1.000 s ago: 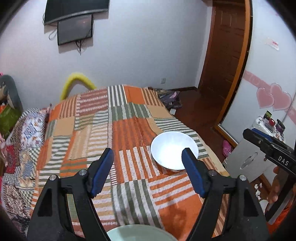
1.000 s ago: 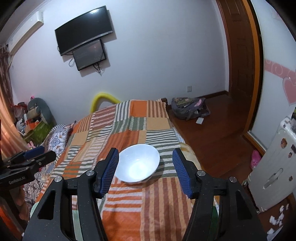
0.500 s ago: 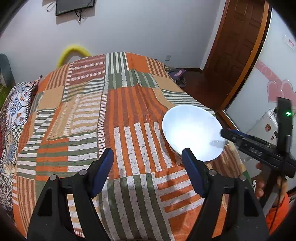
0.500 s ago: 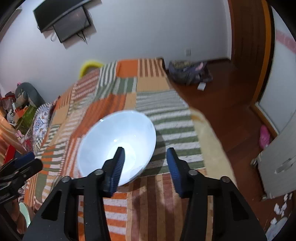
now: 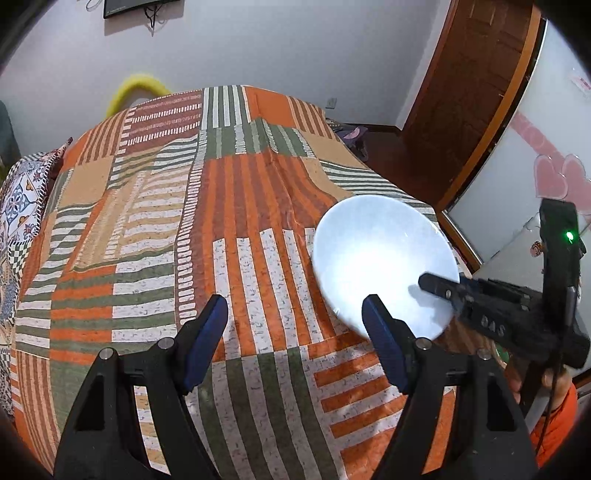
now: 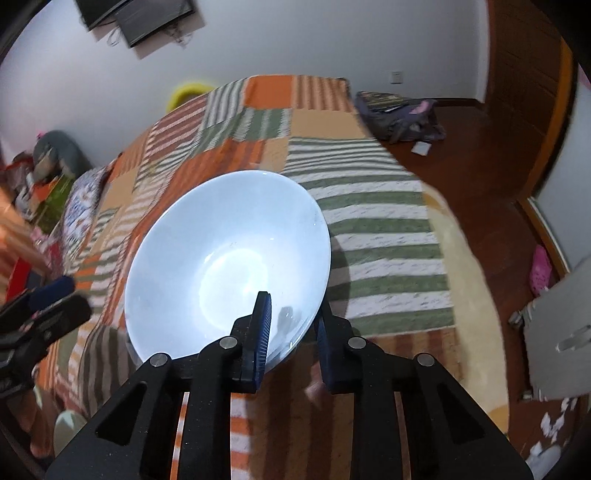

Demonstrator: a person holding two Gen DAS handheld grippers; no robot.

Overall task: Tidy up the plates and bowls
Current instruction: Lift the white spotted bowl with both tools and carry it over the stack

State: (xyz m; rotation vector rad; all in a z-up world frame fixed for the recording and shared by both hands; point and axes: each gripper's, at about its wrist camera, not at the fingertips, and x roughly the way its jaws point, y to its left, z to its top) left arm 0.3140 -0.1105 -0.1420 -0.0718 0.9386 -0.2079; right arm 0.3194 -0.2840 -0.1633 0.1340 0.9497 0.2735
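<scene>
While your right gripper (image 6: 291, 325) pinches the near rim of the white bowl (image 6: 229, 258), one blue pad inside and one outside, its jaws have just been closing and now stand narrow on that rim. The bowl sits on a patchwork bedspread (image 5: 229, 206) of orange, green and cream stripes, near the bed's right edge as the left wrist view shows it. Your left gripper (image 5: 295, 332) hangs above the spread to the left of the bowl, jaws wide with nothing between them.

Around the bed you have a white wall with a dark screen (image 6: 155, 18) mounted high, a wooden door (image 5: 476, 99), a dark wood floor with a bag (image 6: 402, 114) lying on it, and a yellow curved object (image 5: 136, 88) behind the bed's far end.

The right wrist view is blurred at its left side, so the clutter there is hard to make out. The outer pad is partly hidden behind the bowl's wall. A pale green rounded object (image 6: 68, 428) at the lower left is cut off and unclear.
</scene>
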